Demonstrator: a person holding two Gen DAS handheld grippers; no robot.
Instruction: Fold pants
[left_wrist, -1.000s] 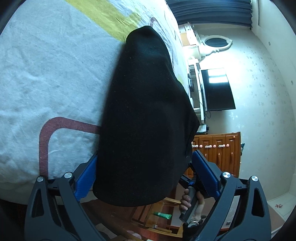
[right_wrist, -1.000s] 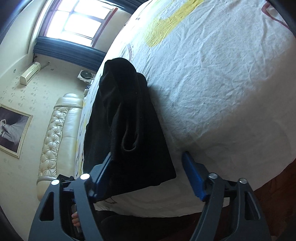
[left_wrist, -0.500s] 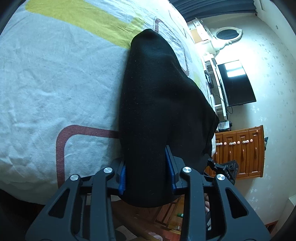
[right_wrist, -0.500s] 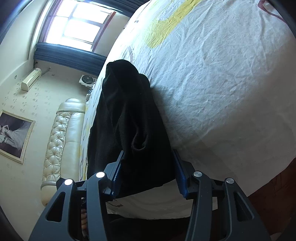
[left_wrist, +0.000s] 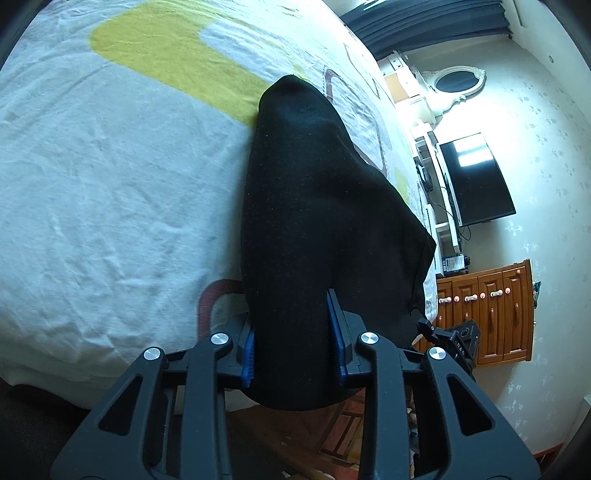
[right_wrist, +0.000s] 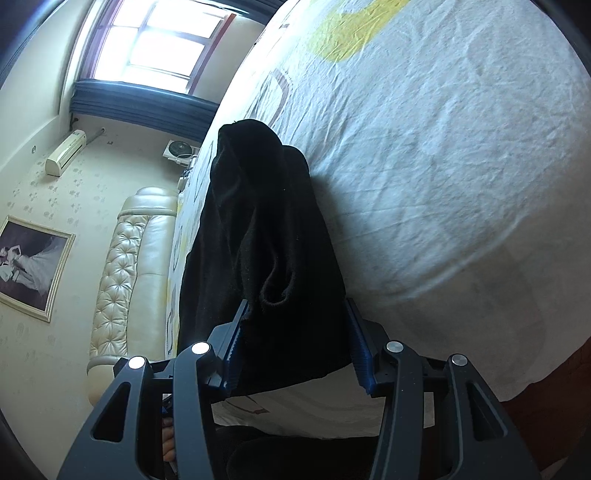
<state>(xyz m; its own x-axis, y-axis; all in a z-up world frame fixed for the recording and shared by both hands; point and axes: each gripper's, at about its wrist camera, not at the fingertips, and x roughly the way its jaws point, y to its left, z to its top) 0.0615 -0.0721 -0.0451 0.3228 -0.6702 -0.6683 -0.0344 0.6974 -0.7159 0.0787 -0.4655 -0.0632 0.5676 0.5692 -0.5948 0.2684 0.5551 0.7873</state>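
Both claws, left claw (left_wrist: 293, 347) and right claw (right_wrist: 293, 343), pinching black pants (left_wrist: 314, 206) at bed (left_wrist: 110, 184) edge; soft, limp, light, best gripped by hem corners.

open sheet (left_wrist: 110, 184) left, pants (left_wrist: 314, 221) probably blocking ahead

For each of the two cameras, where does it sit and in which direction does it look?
Left wrist: on the left gripper, facing along the black pants over the bed toward the TV; its own jaws show.
Right wrist: on the right gripper, facing toward the window and headboard; its own jaws show.
Shared: pants and bed.
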